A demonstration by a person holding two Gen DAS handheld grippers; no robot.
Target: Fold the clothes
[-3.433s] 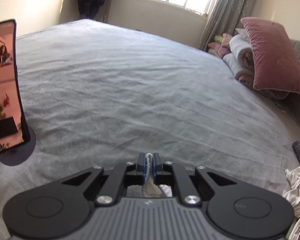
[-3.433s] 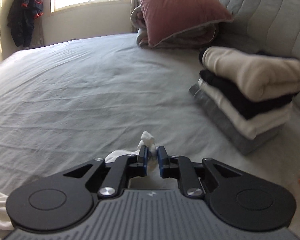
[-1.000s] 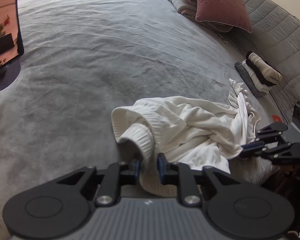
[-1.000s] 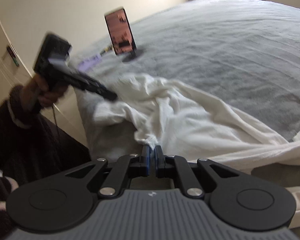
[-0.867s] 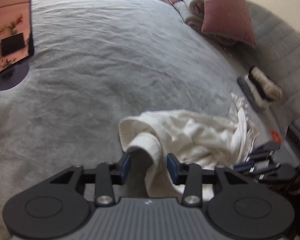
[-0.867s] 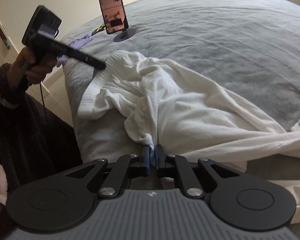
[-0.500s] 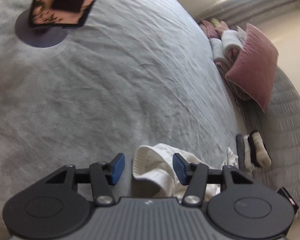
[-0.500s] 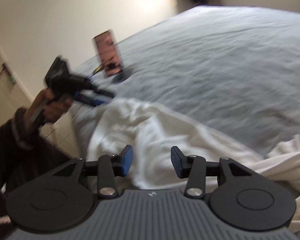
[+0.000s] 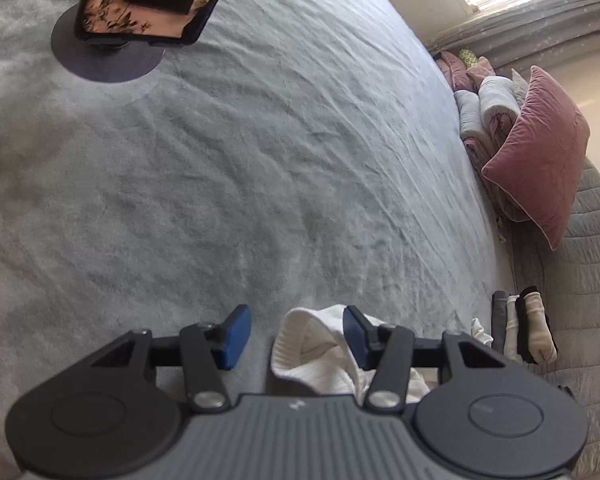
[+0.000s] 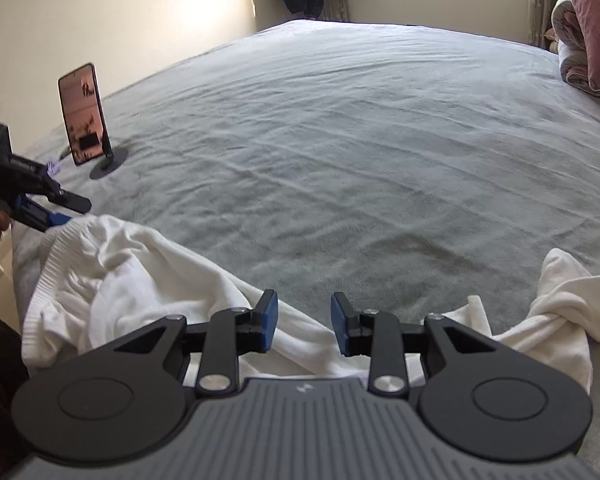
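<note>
A white garment (image 10: 148,280) is lying crumpled and unfolded along the near edge of a grey bed (image 10: 360,140), filling the lower left of the right wrist frame. The right tongs (image 10: 303,324) are hovering over it, spread open and gripping nothing. The left tongs (image 9: 294,334) are also gaping wide, with a ribbed cuff sitting loose between them. A stack of folded clothes (image 9: 524,326) is resting at the lower right of the left frame. This garment's folding is still left.
</note>
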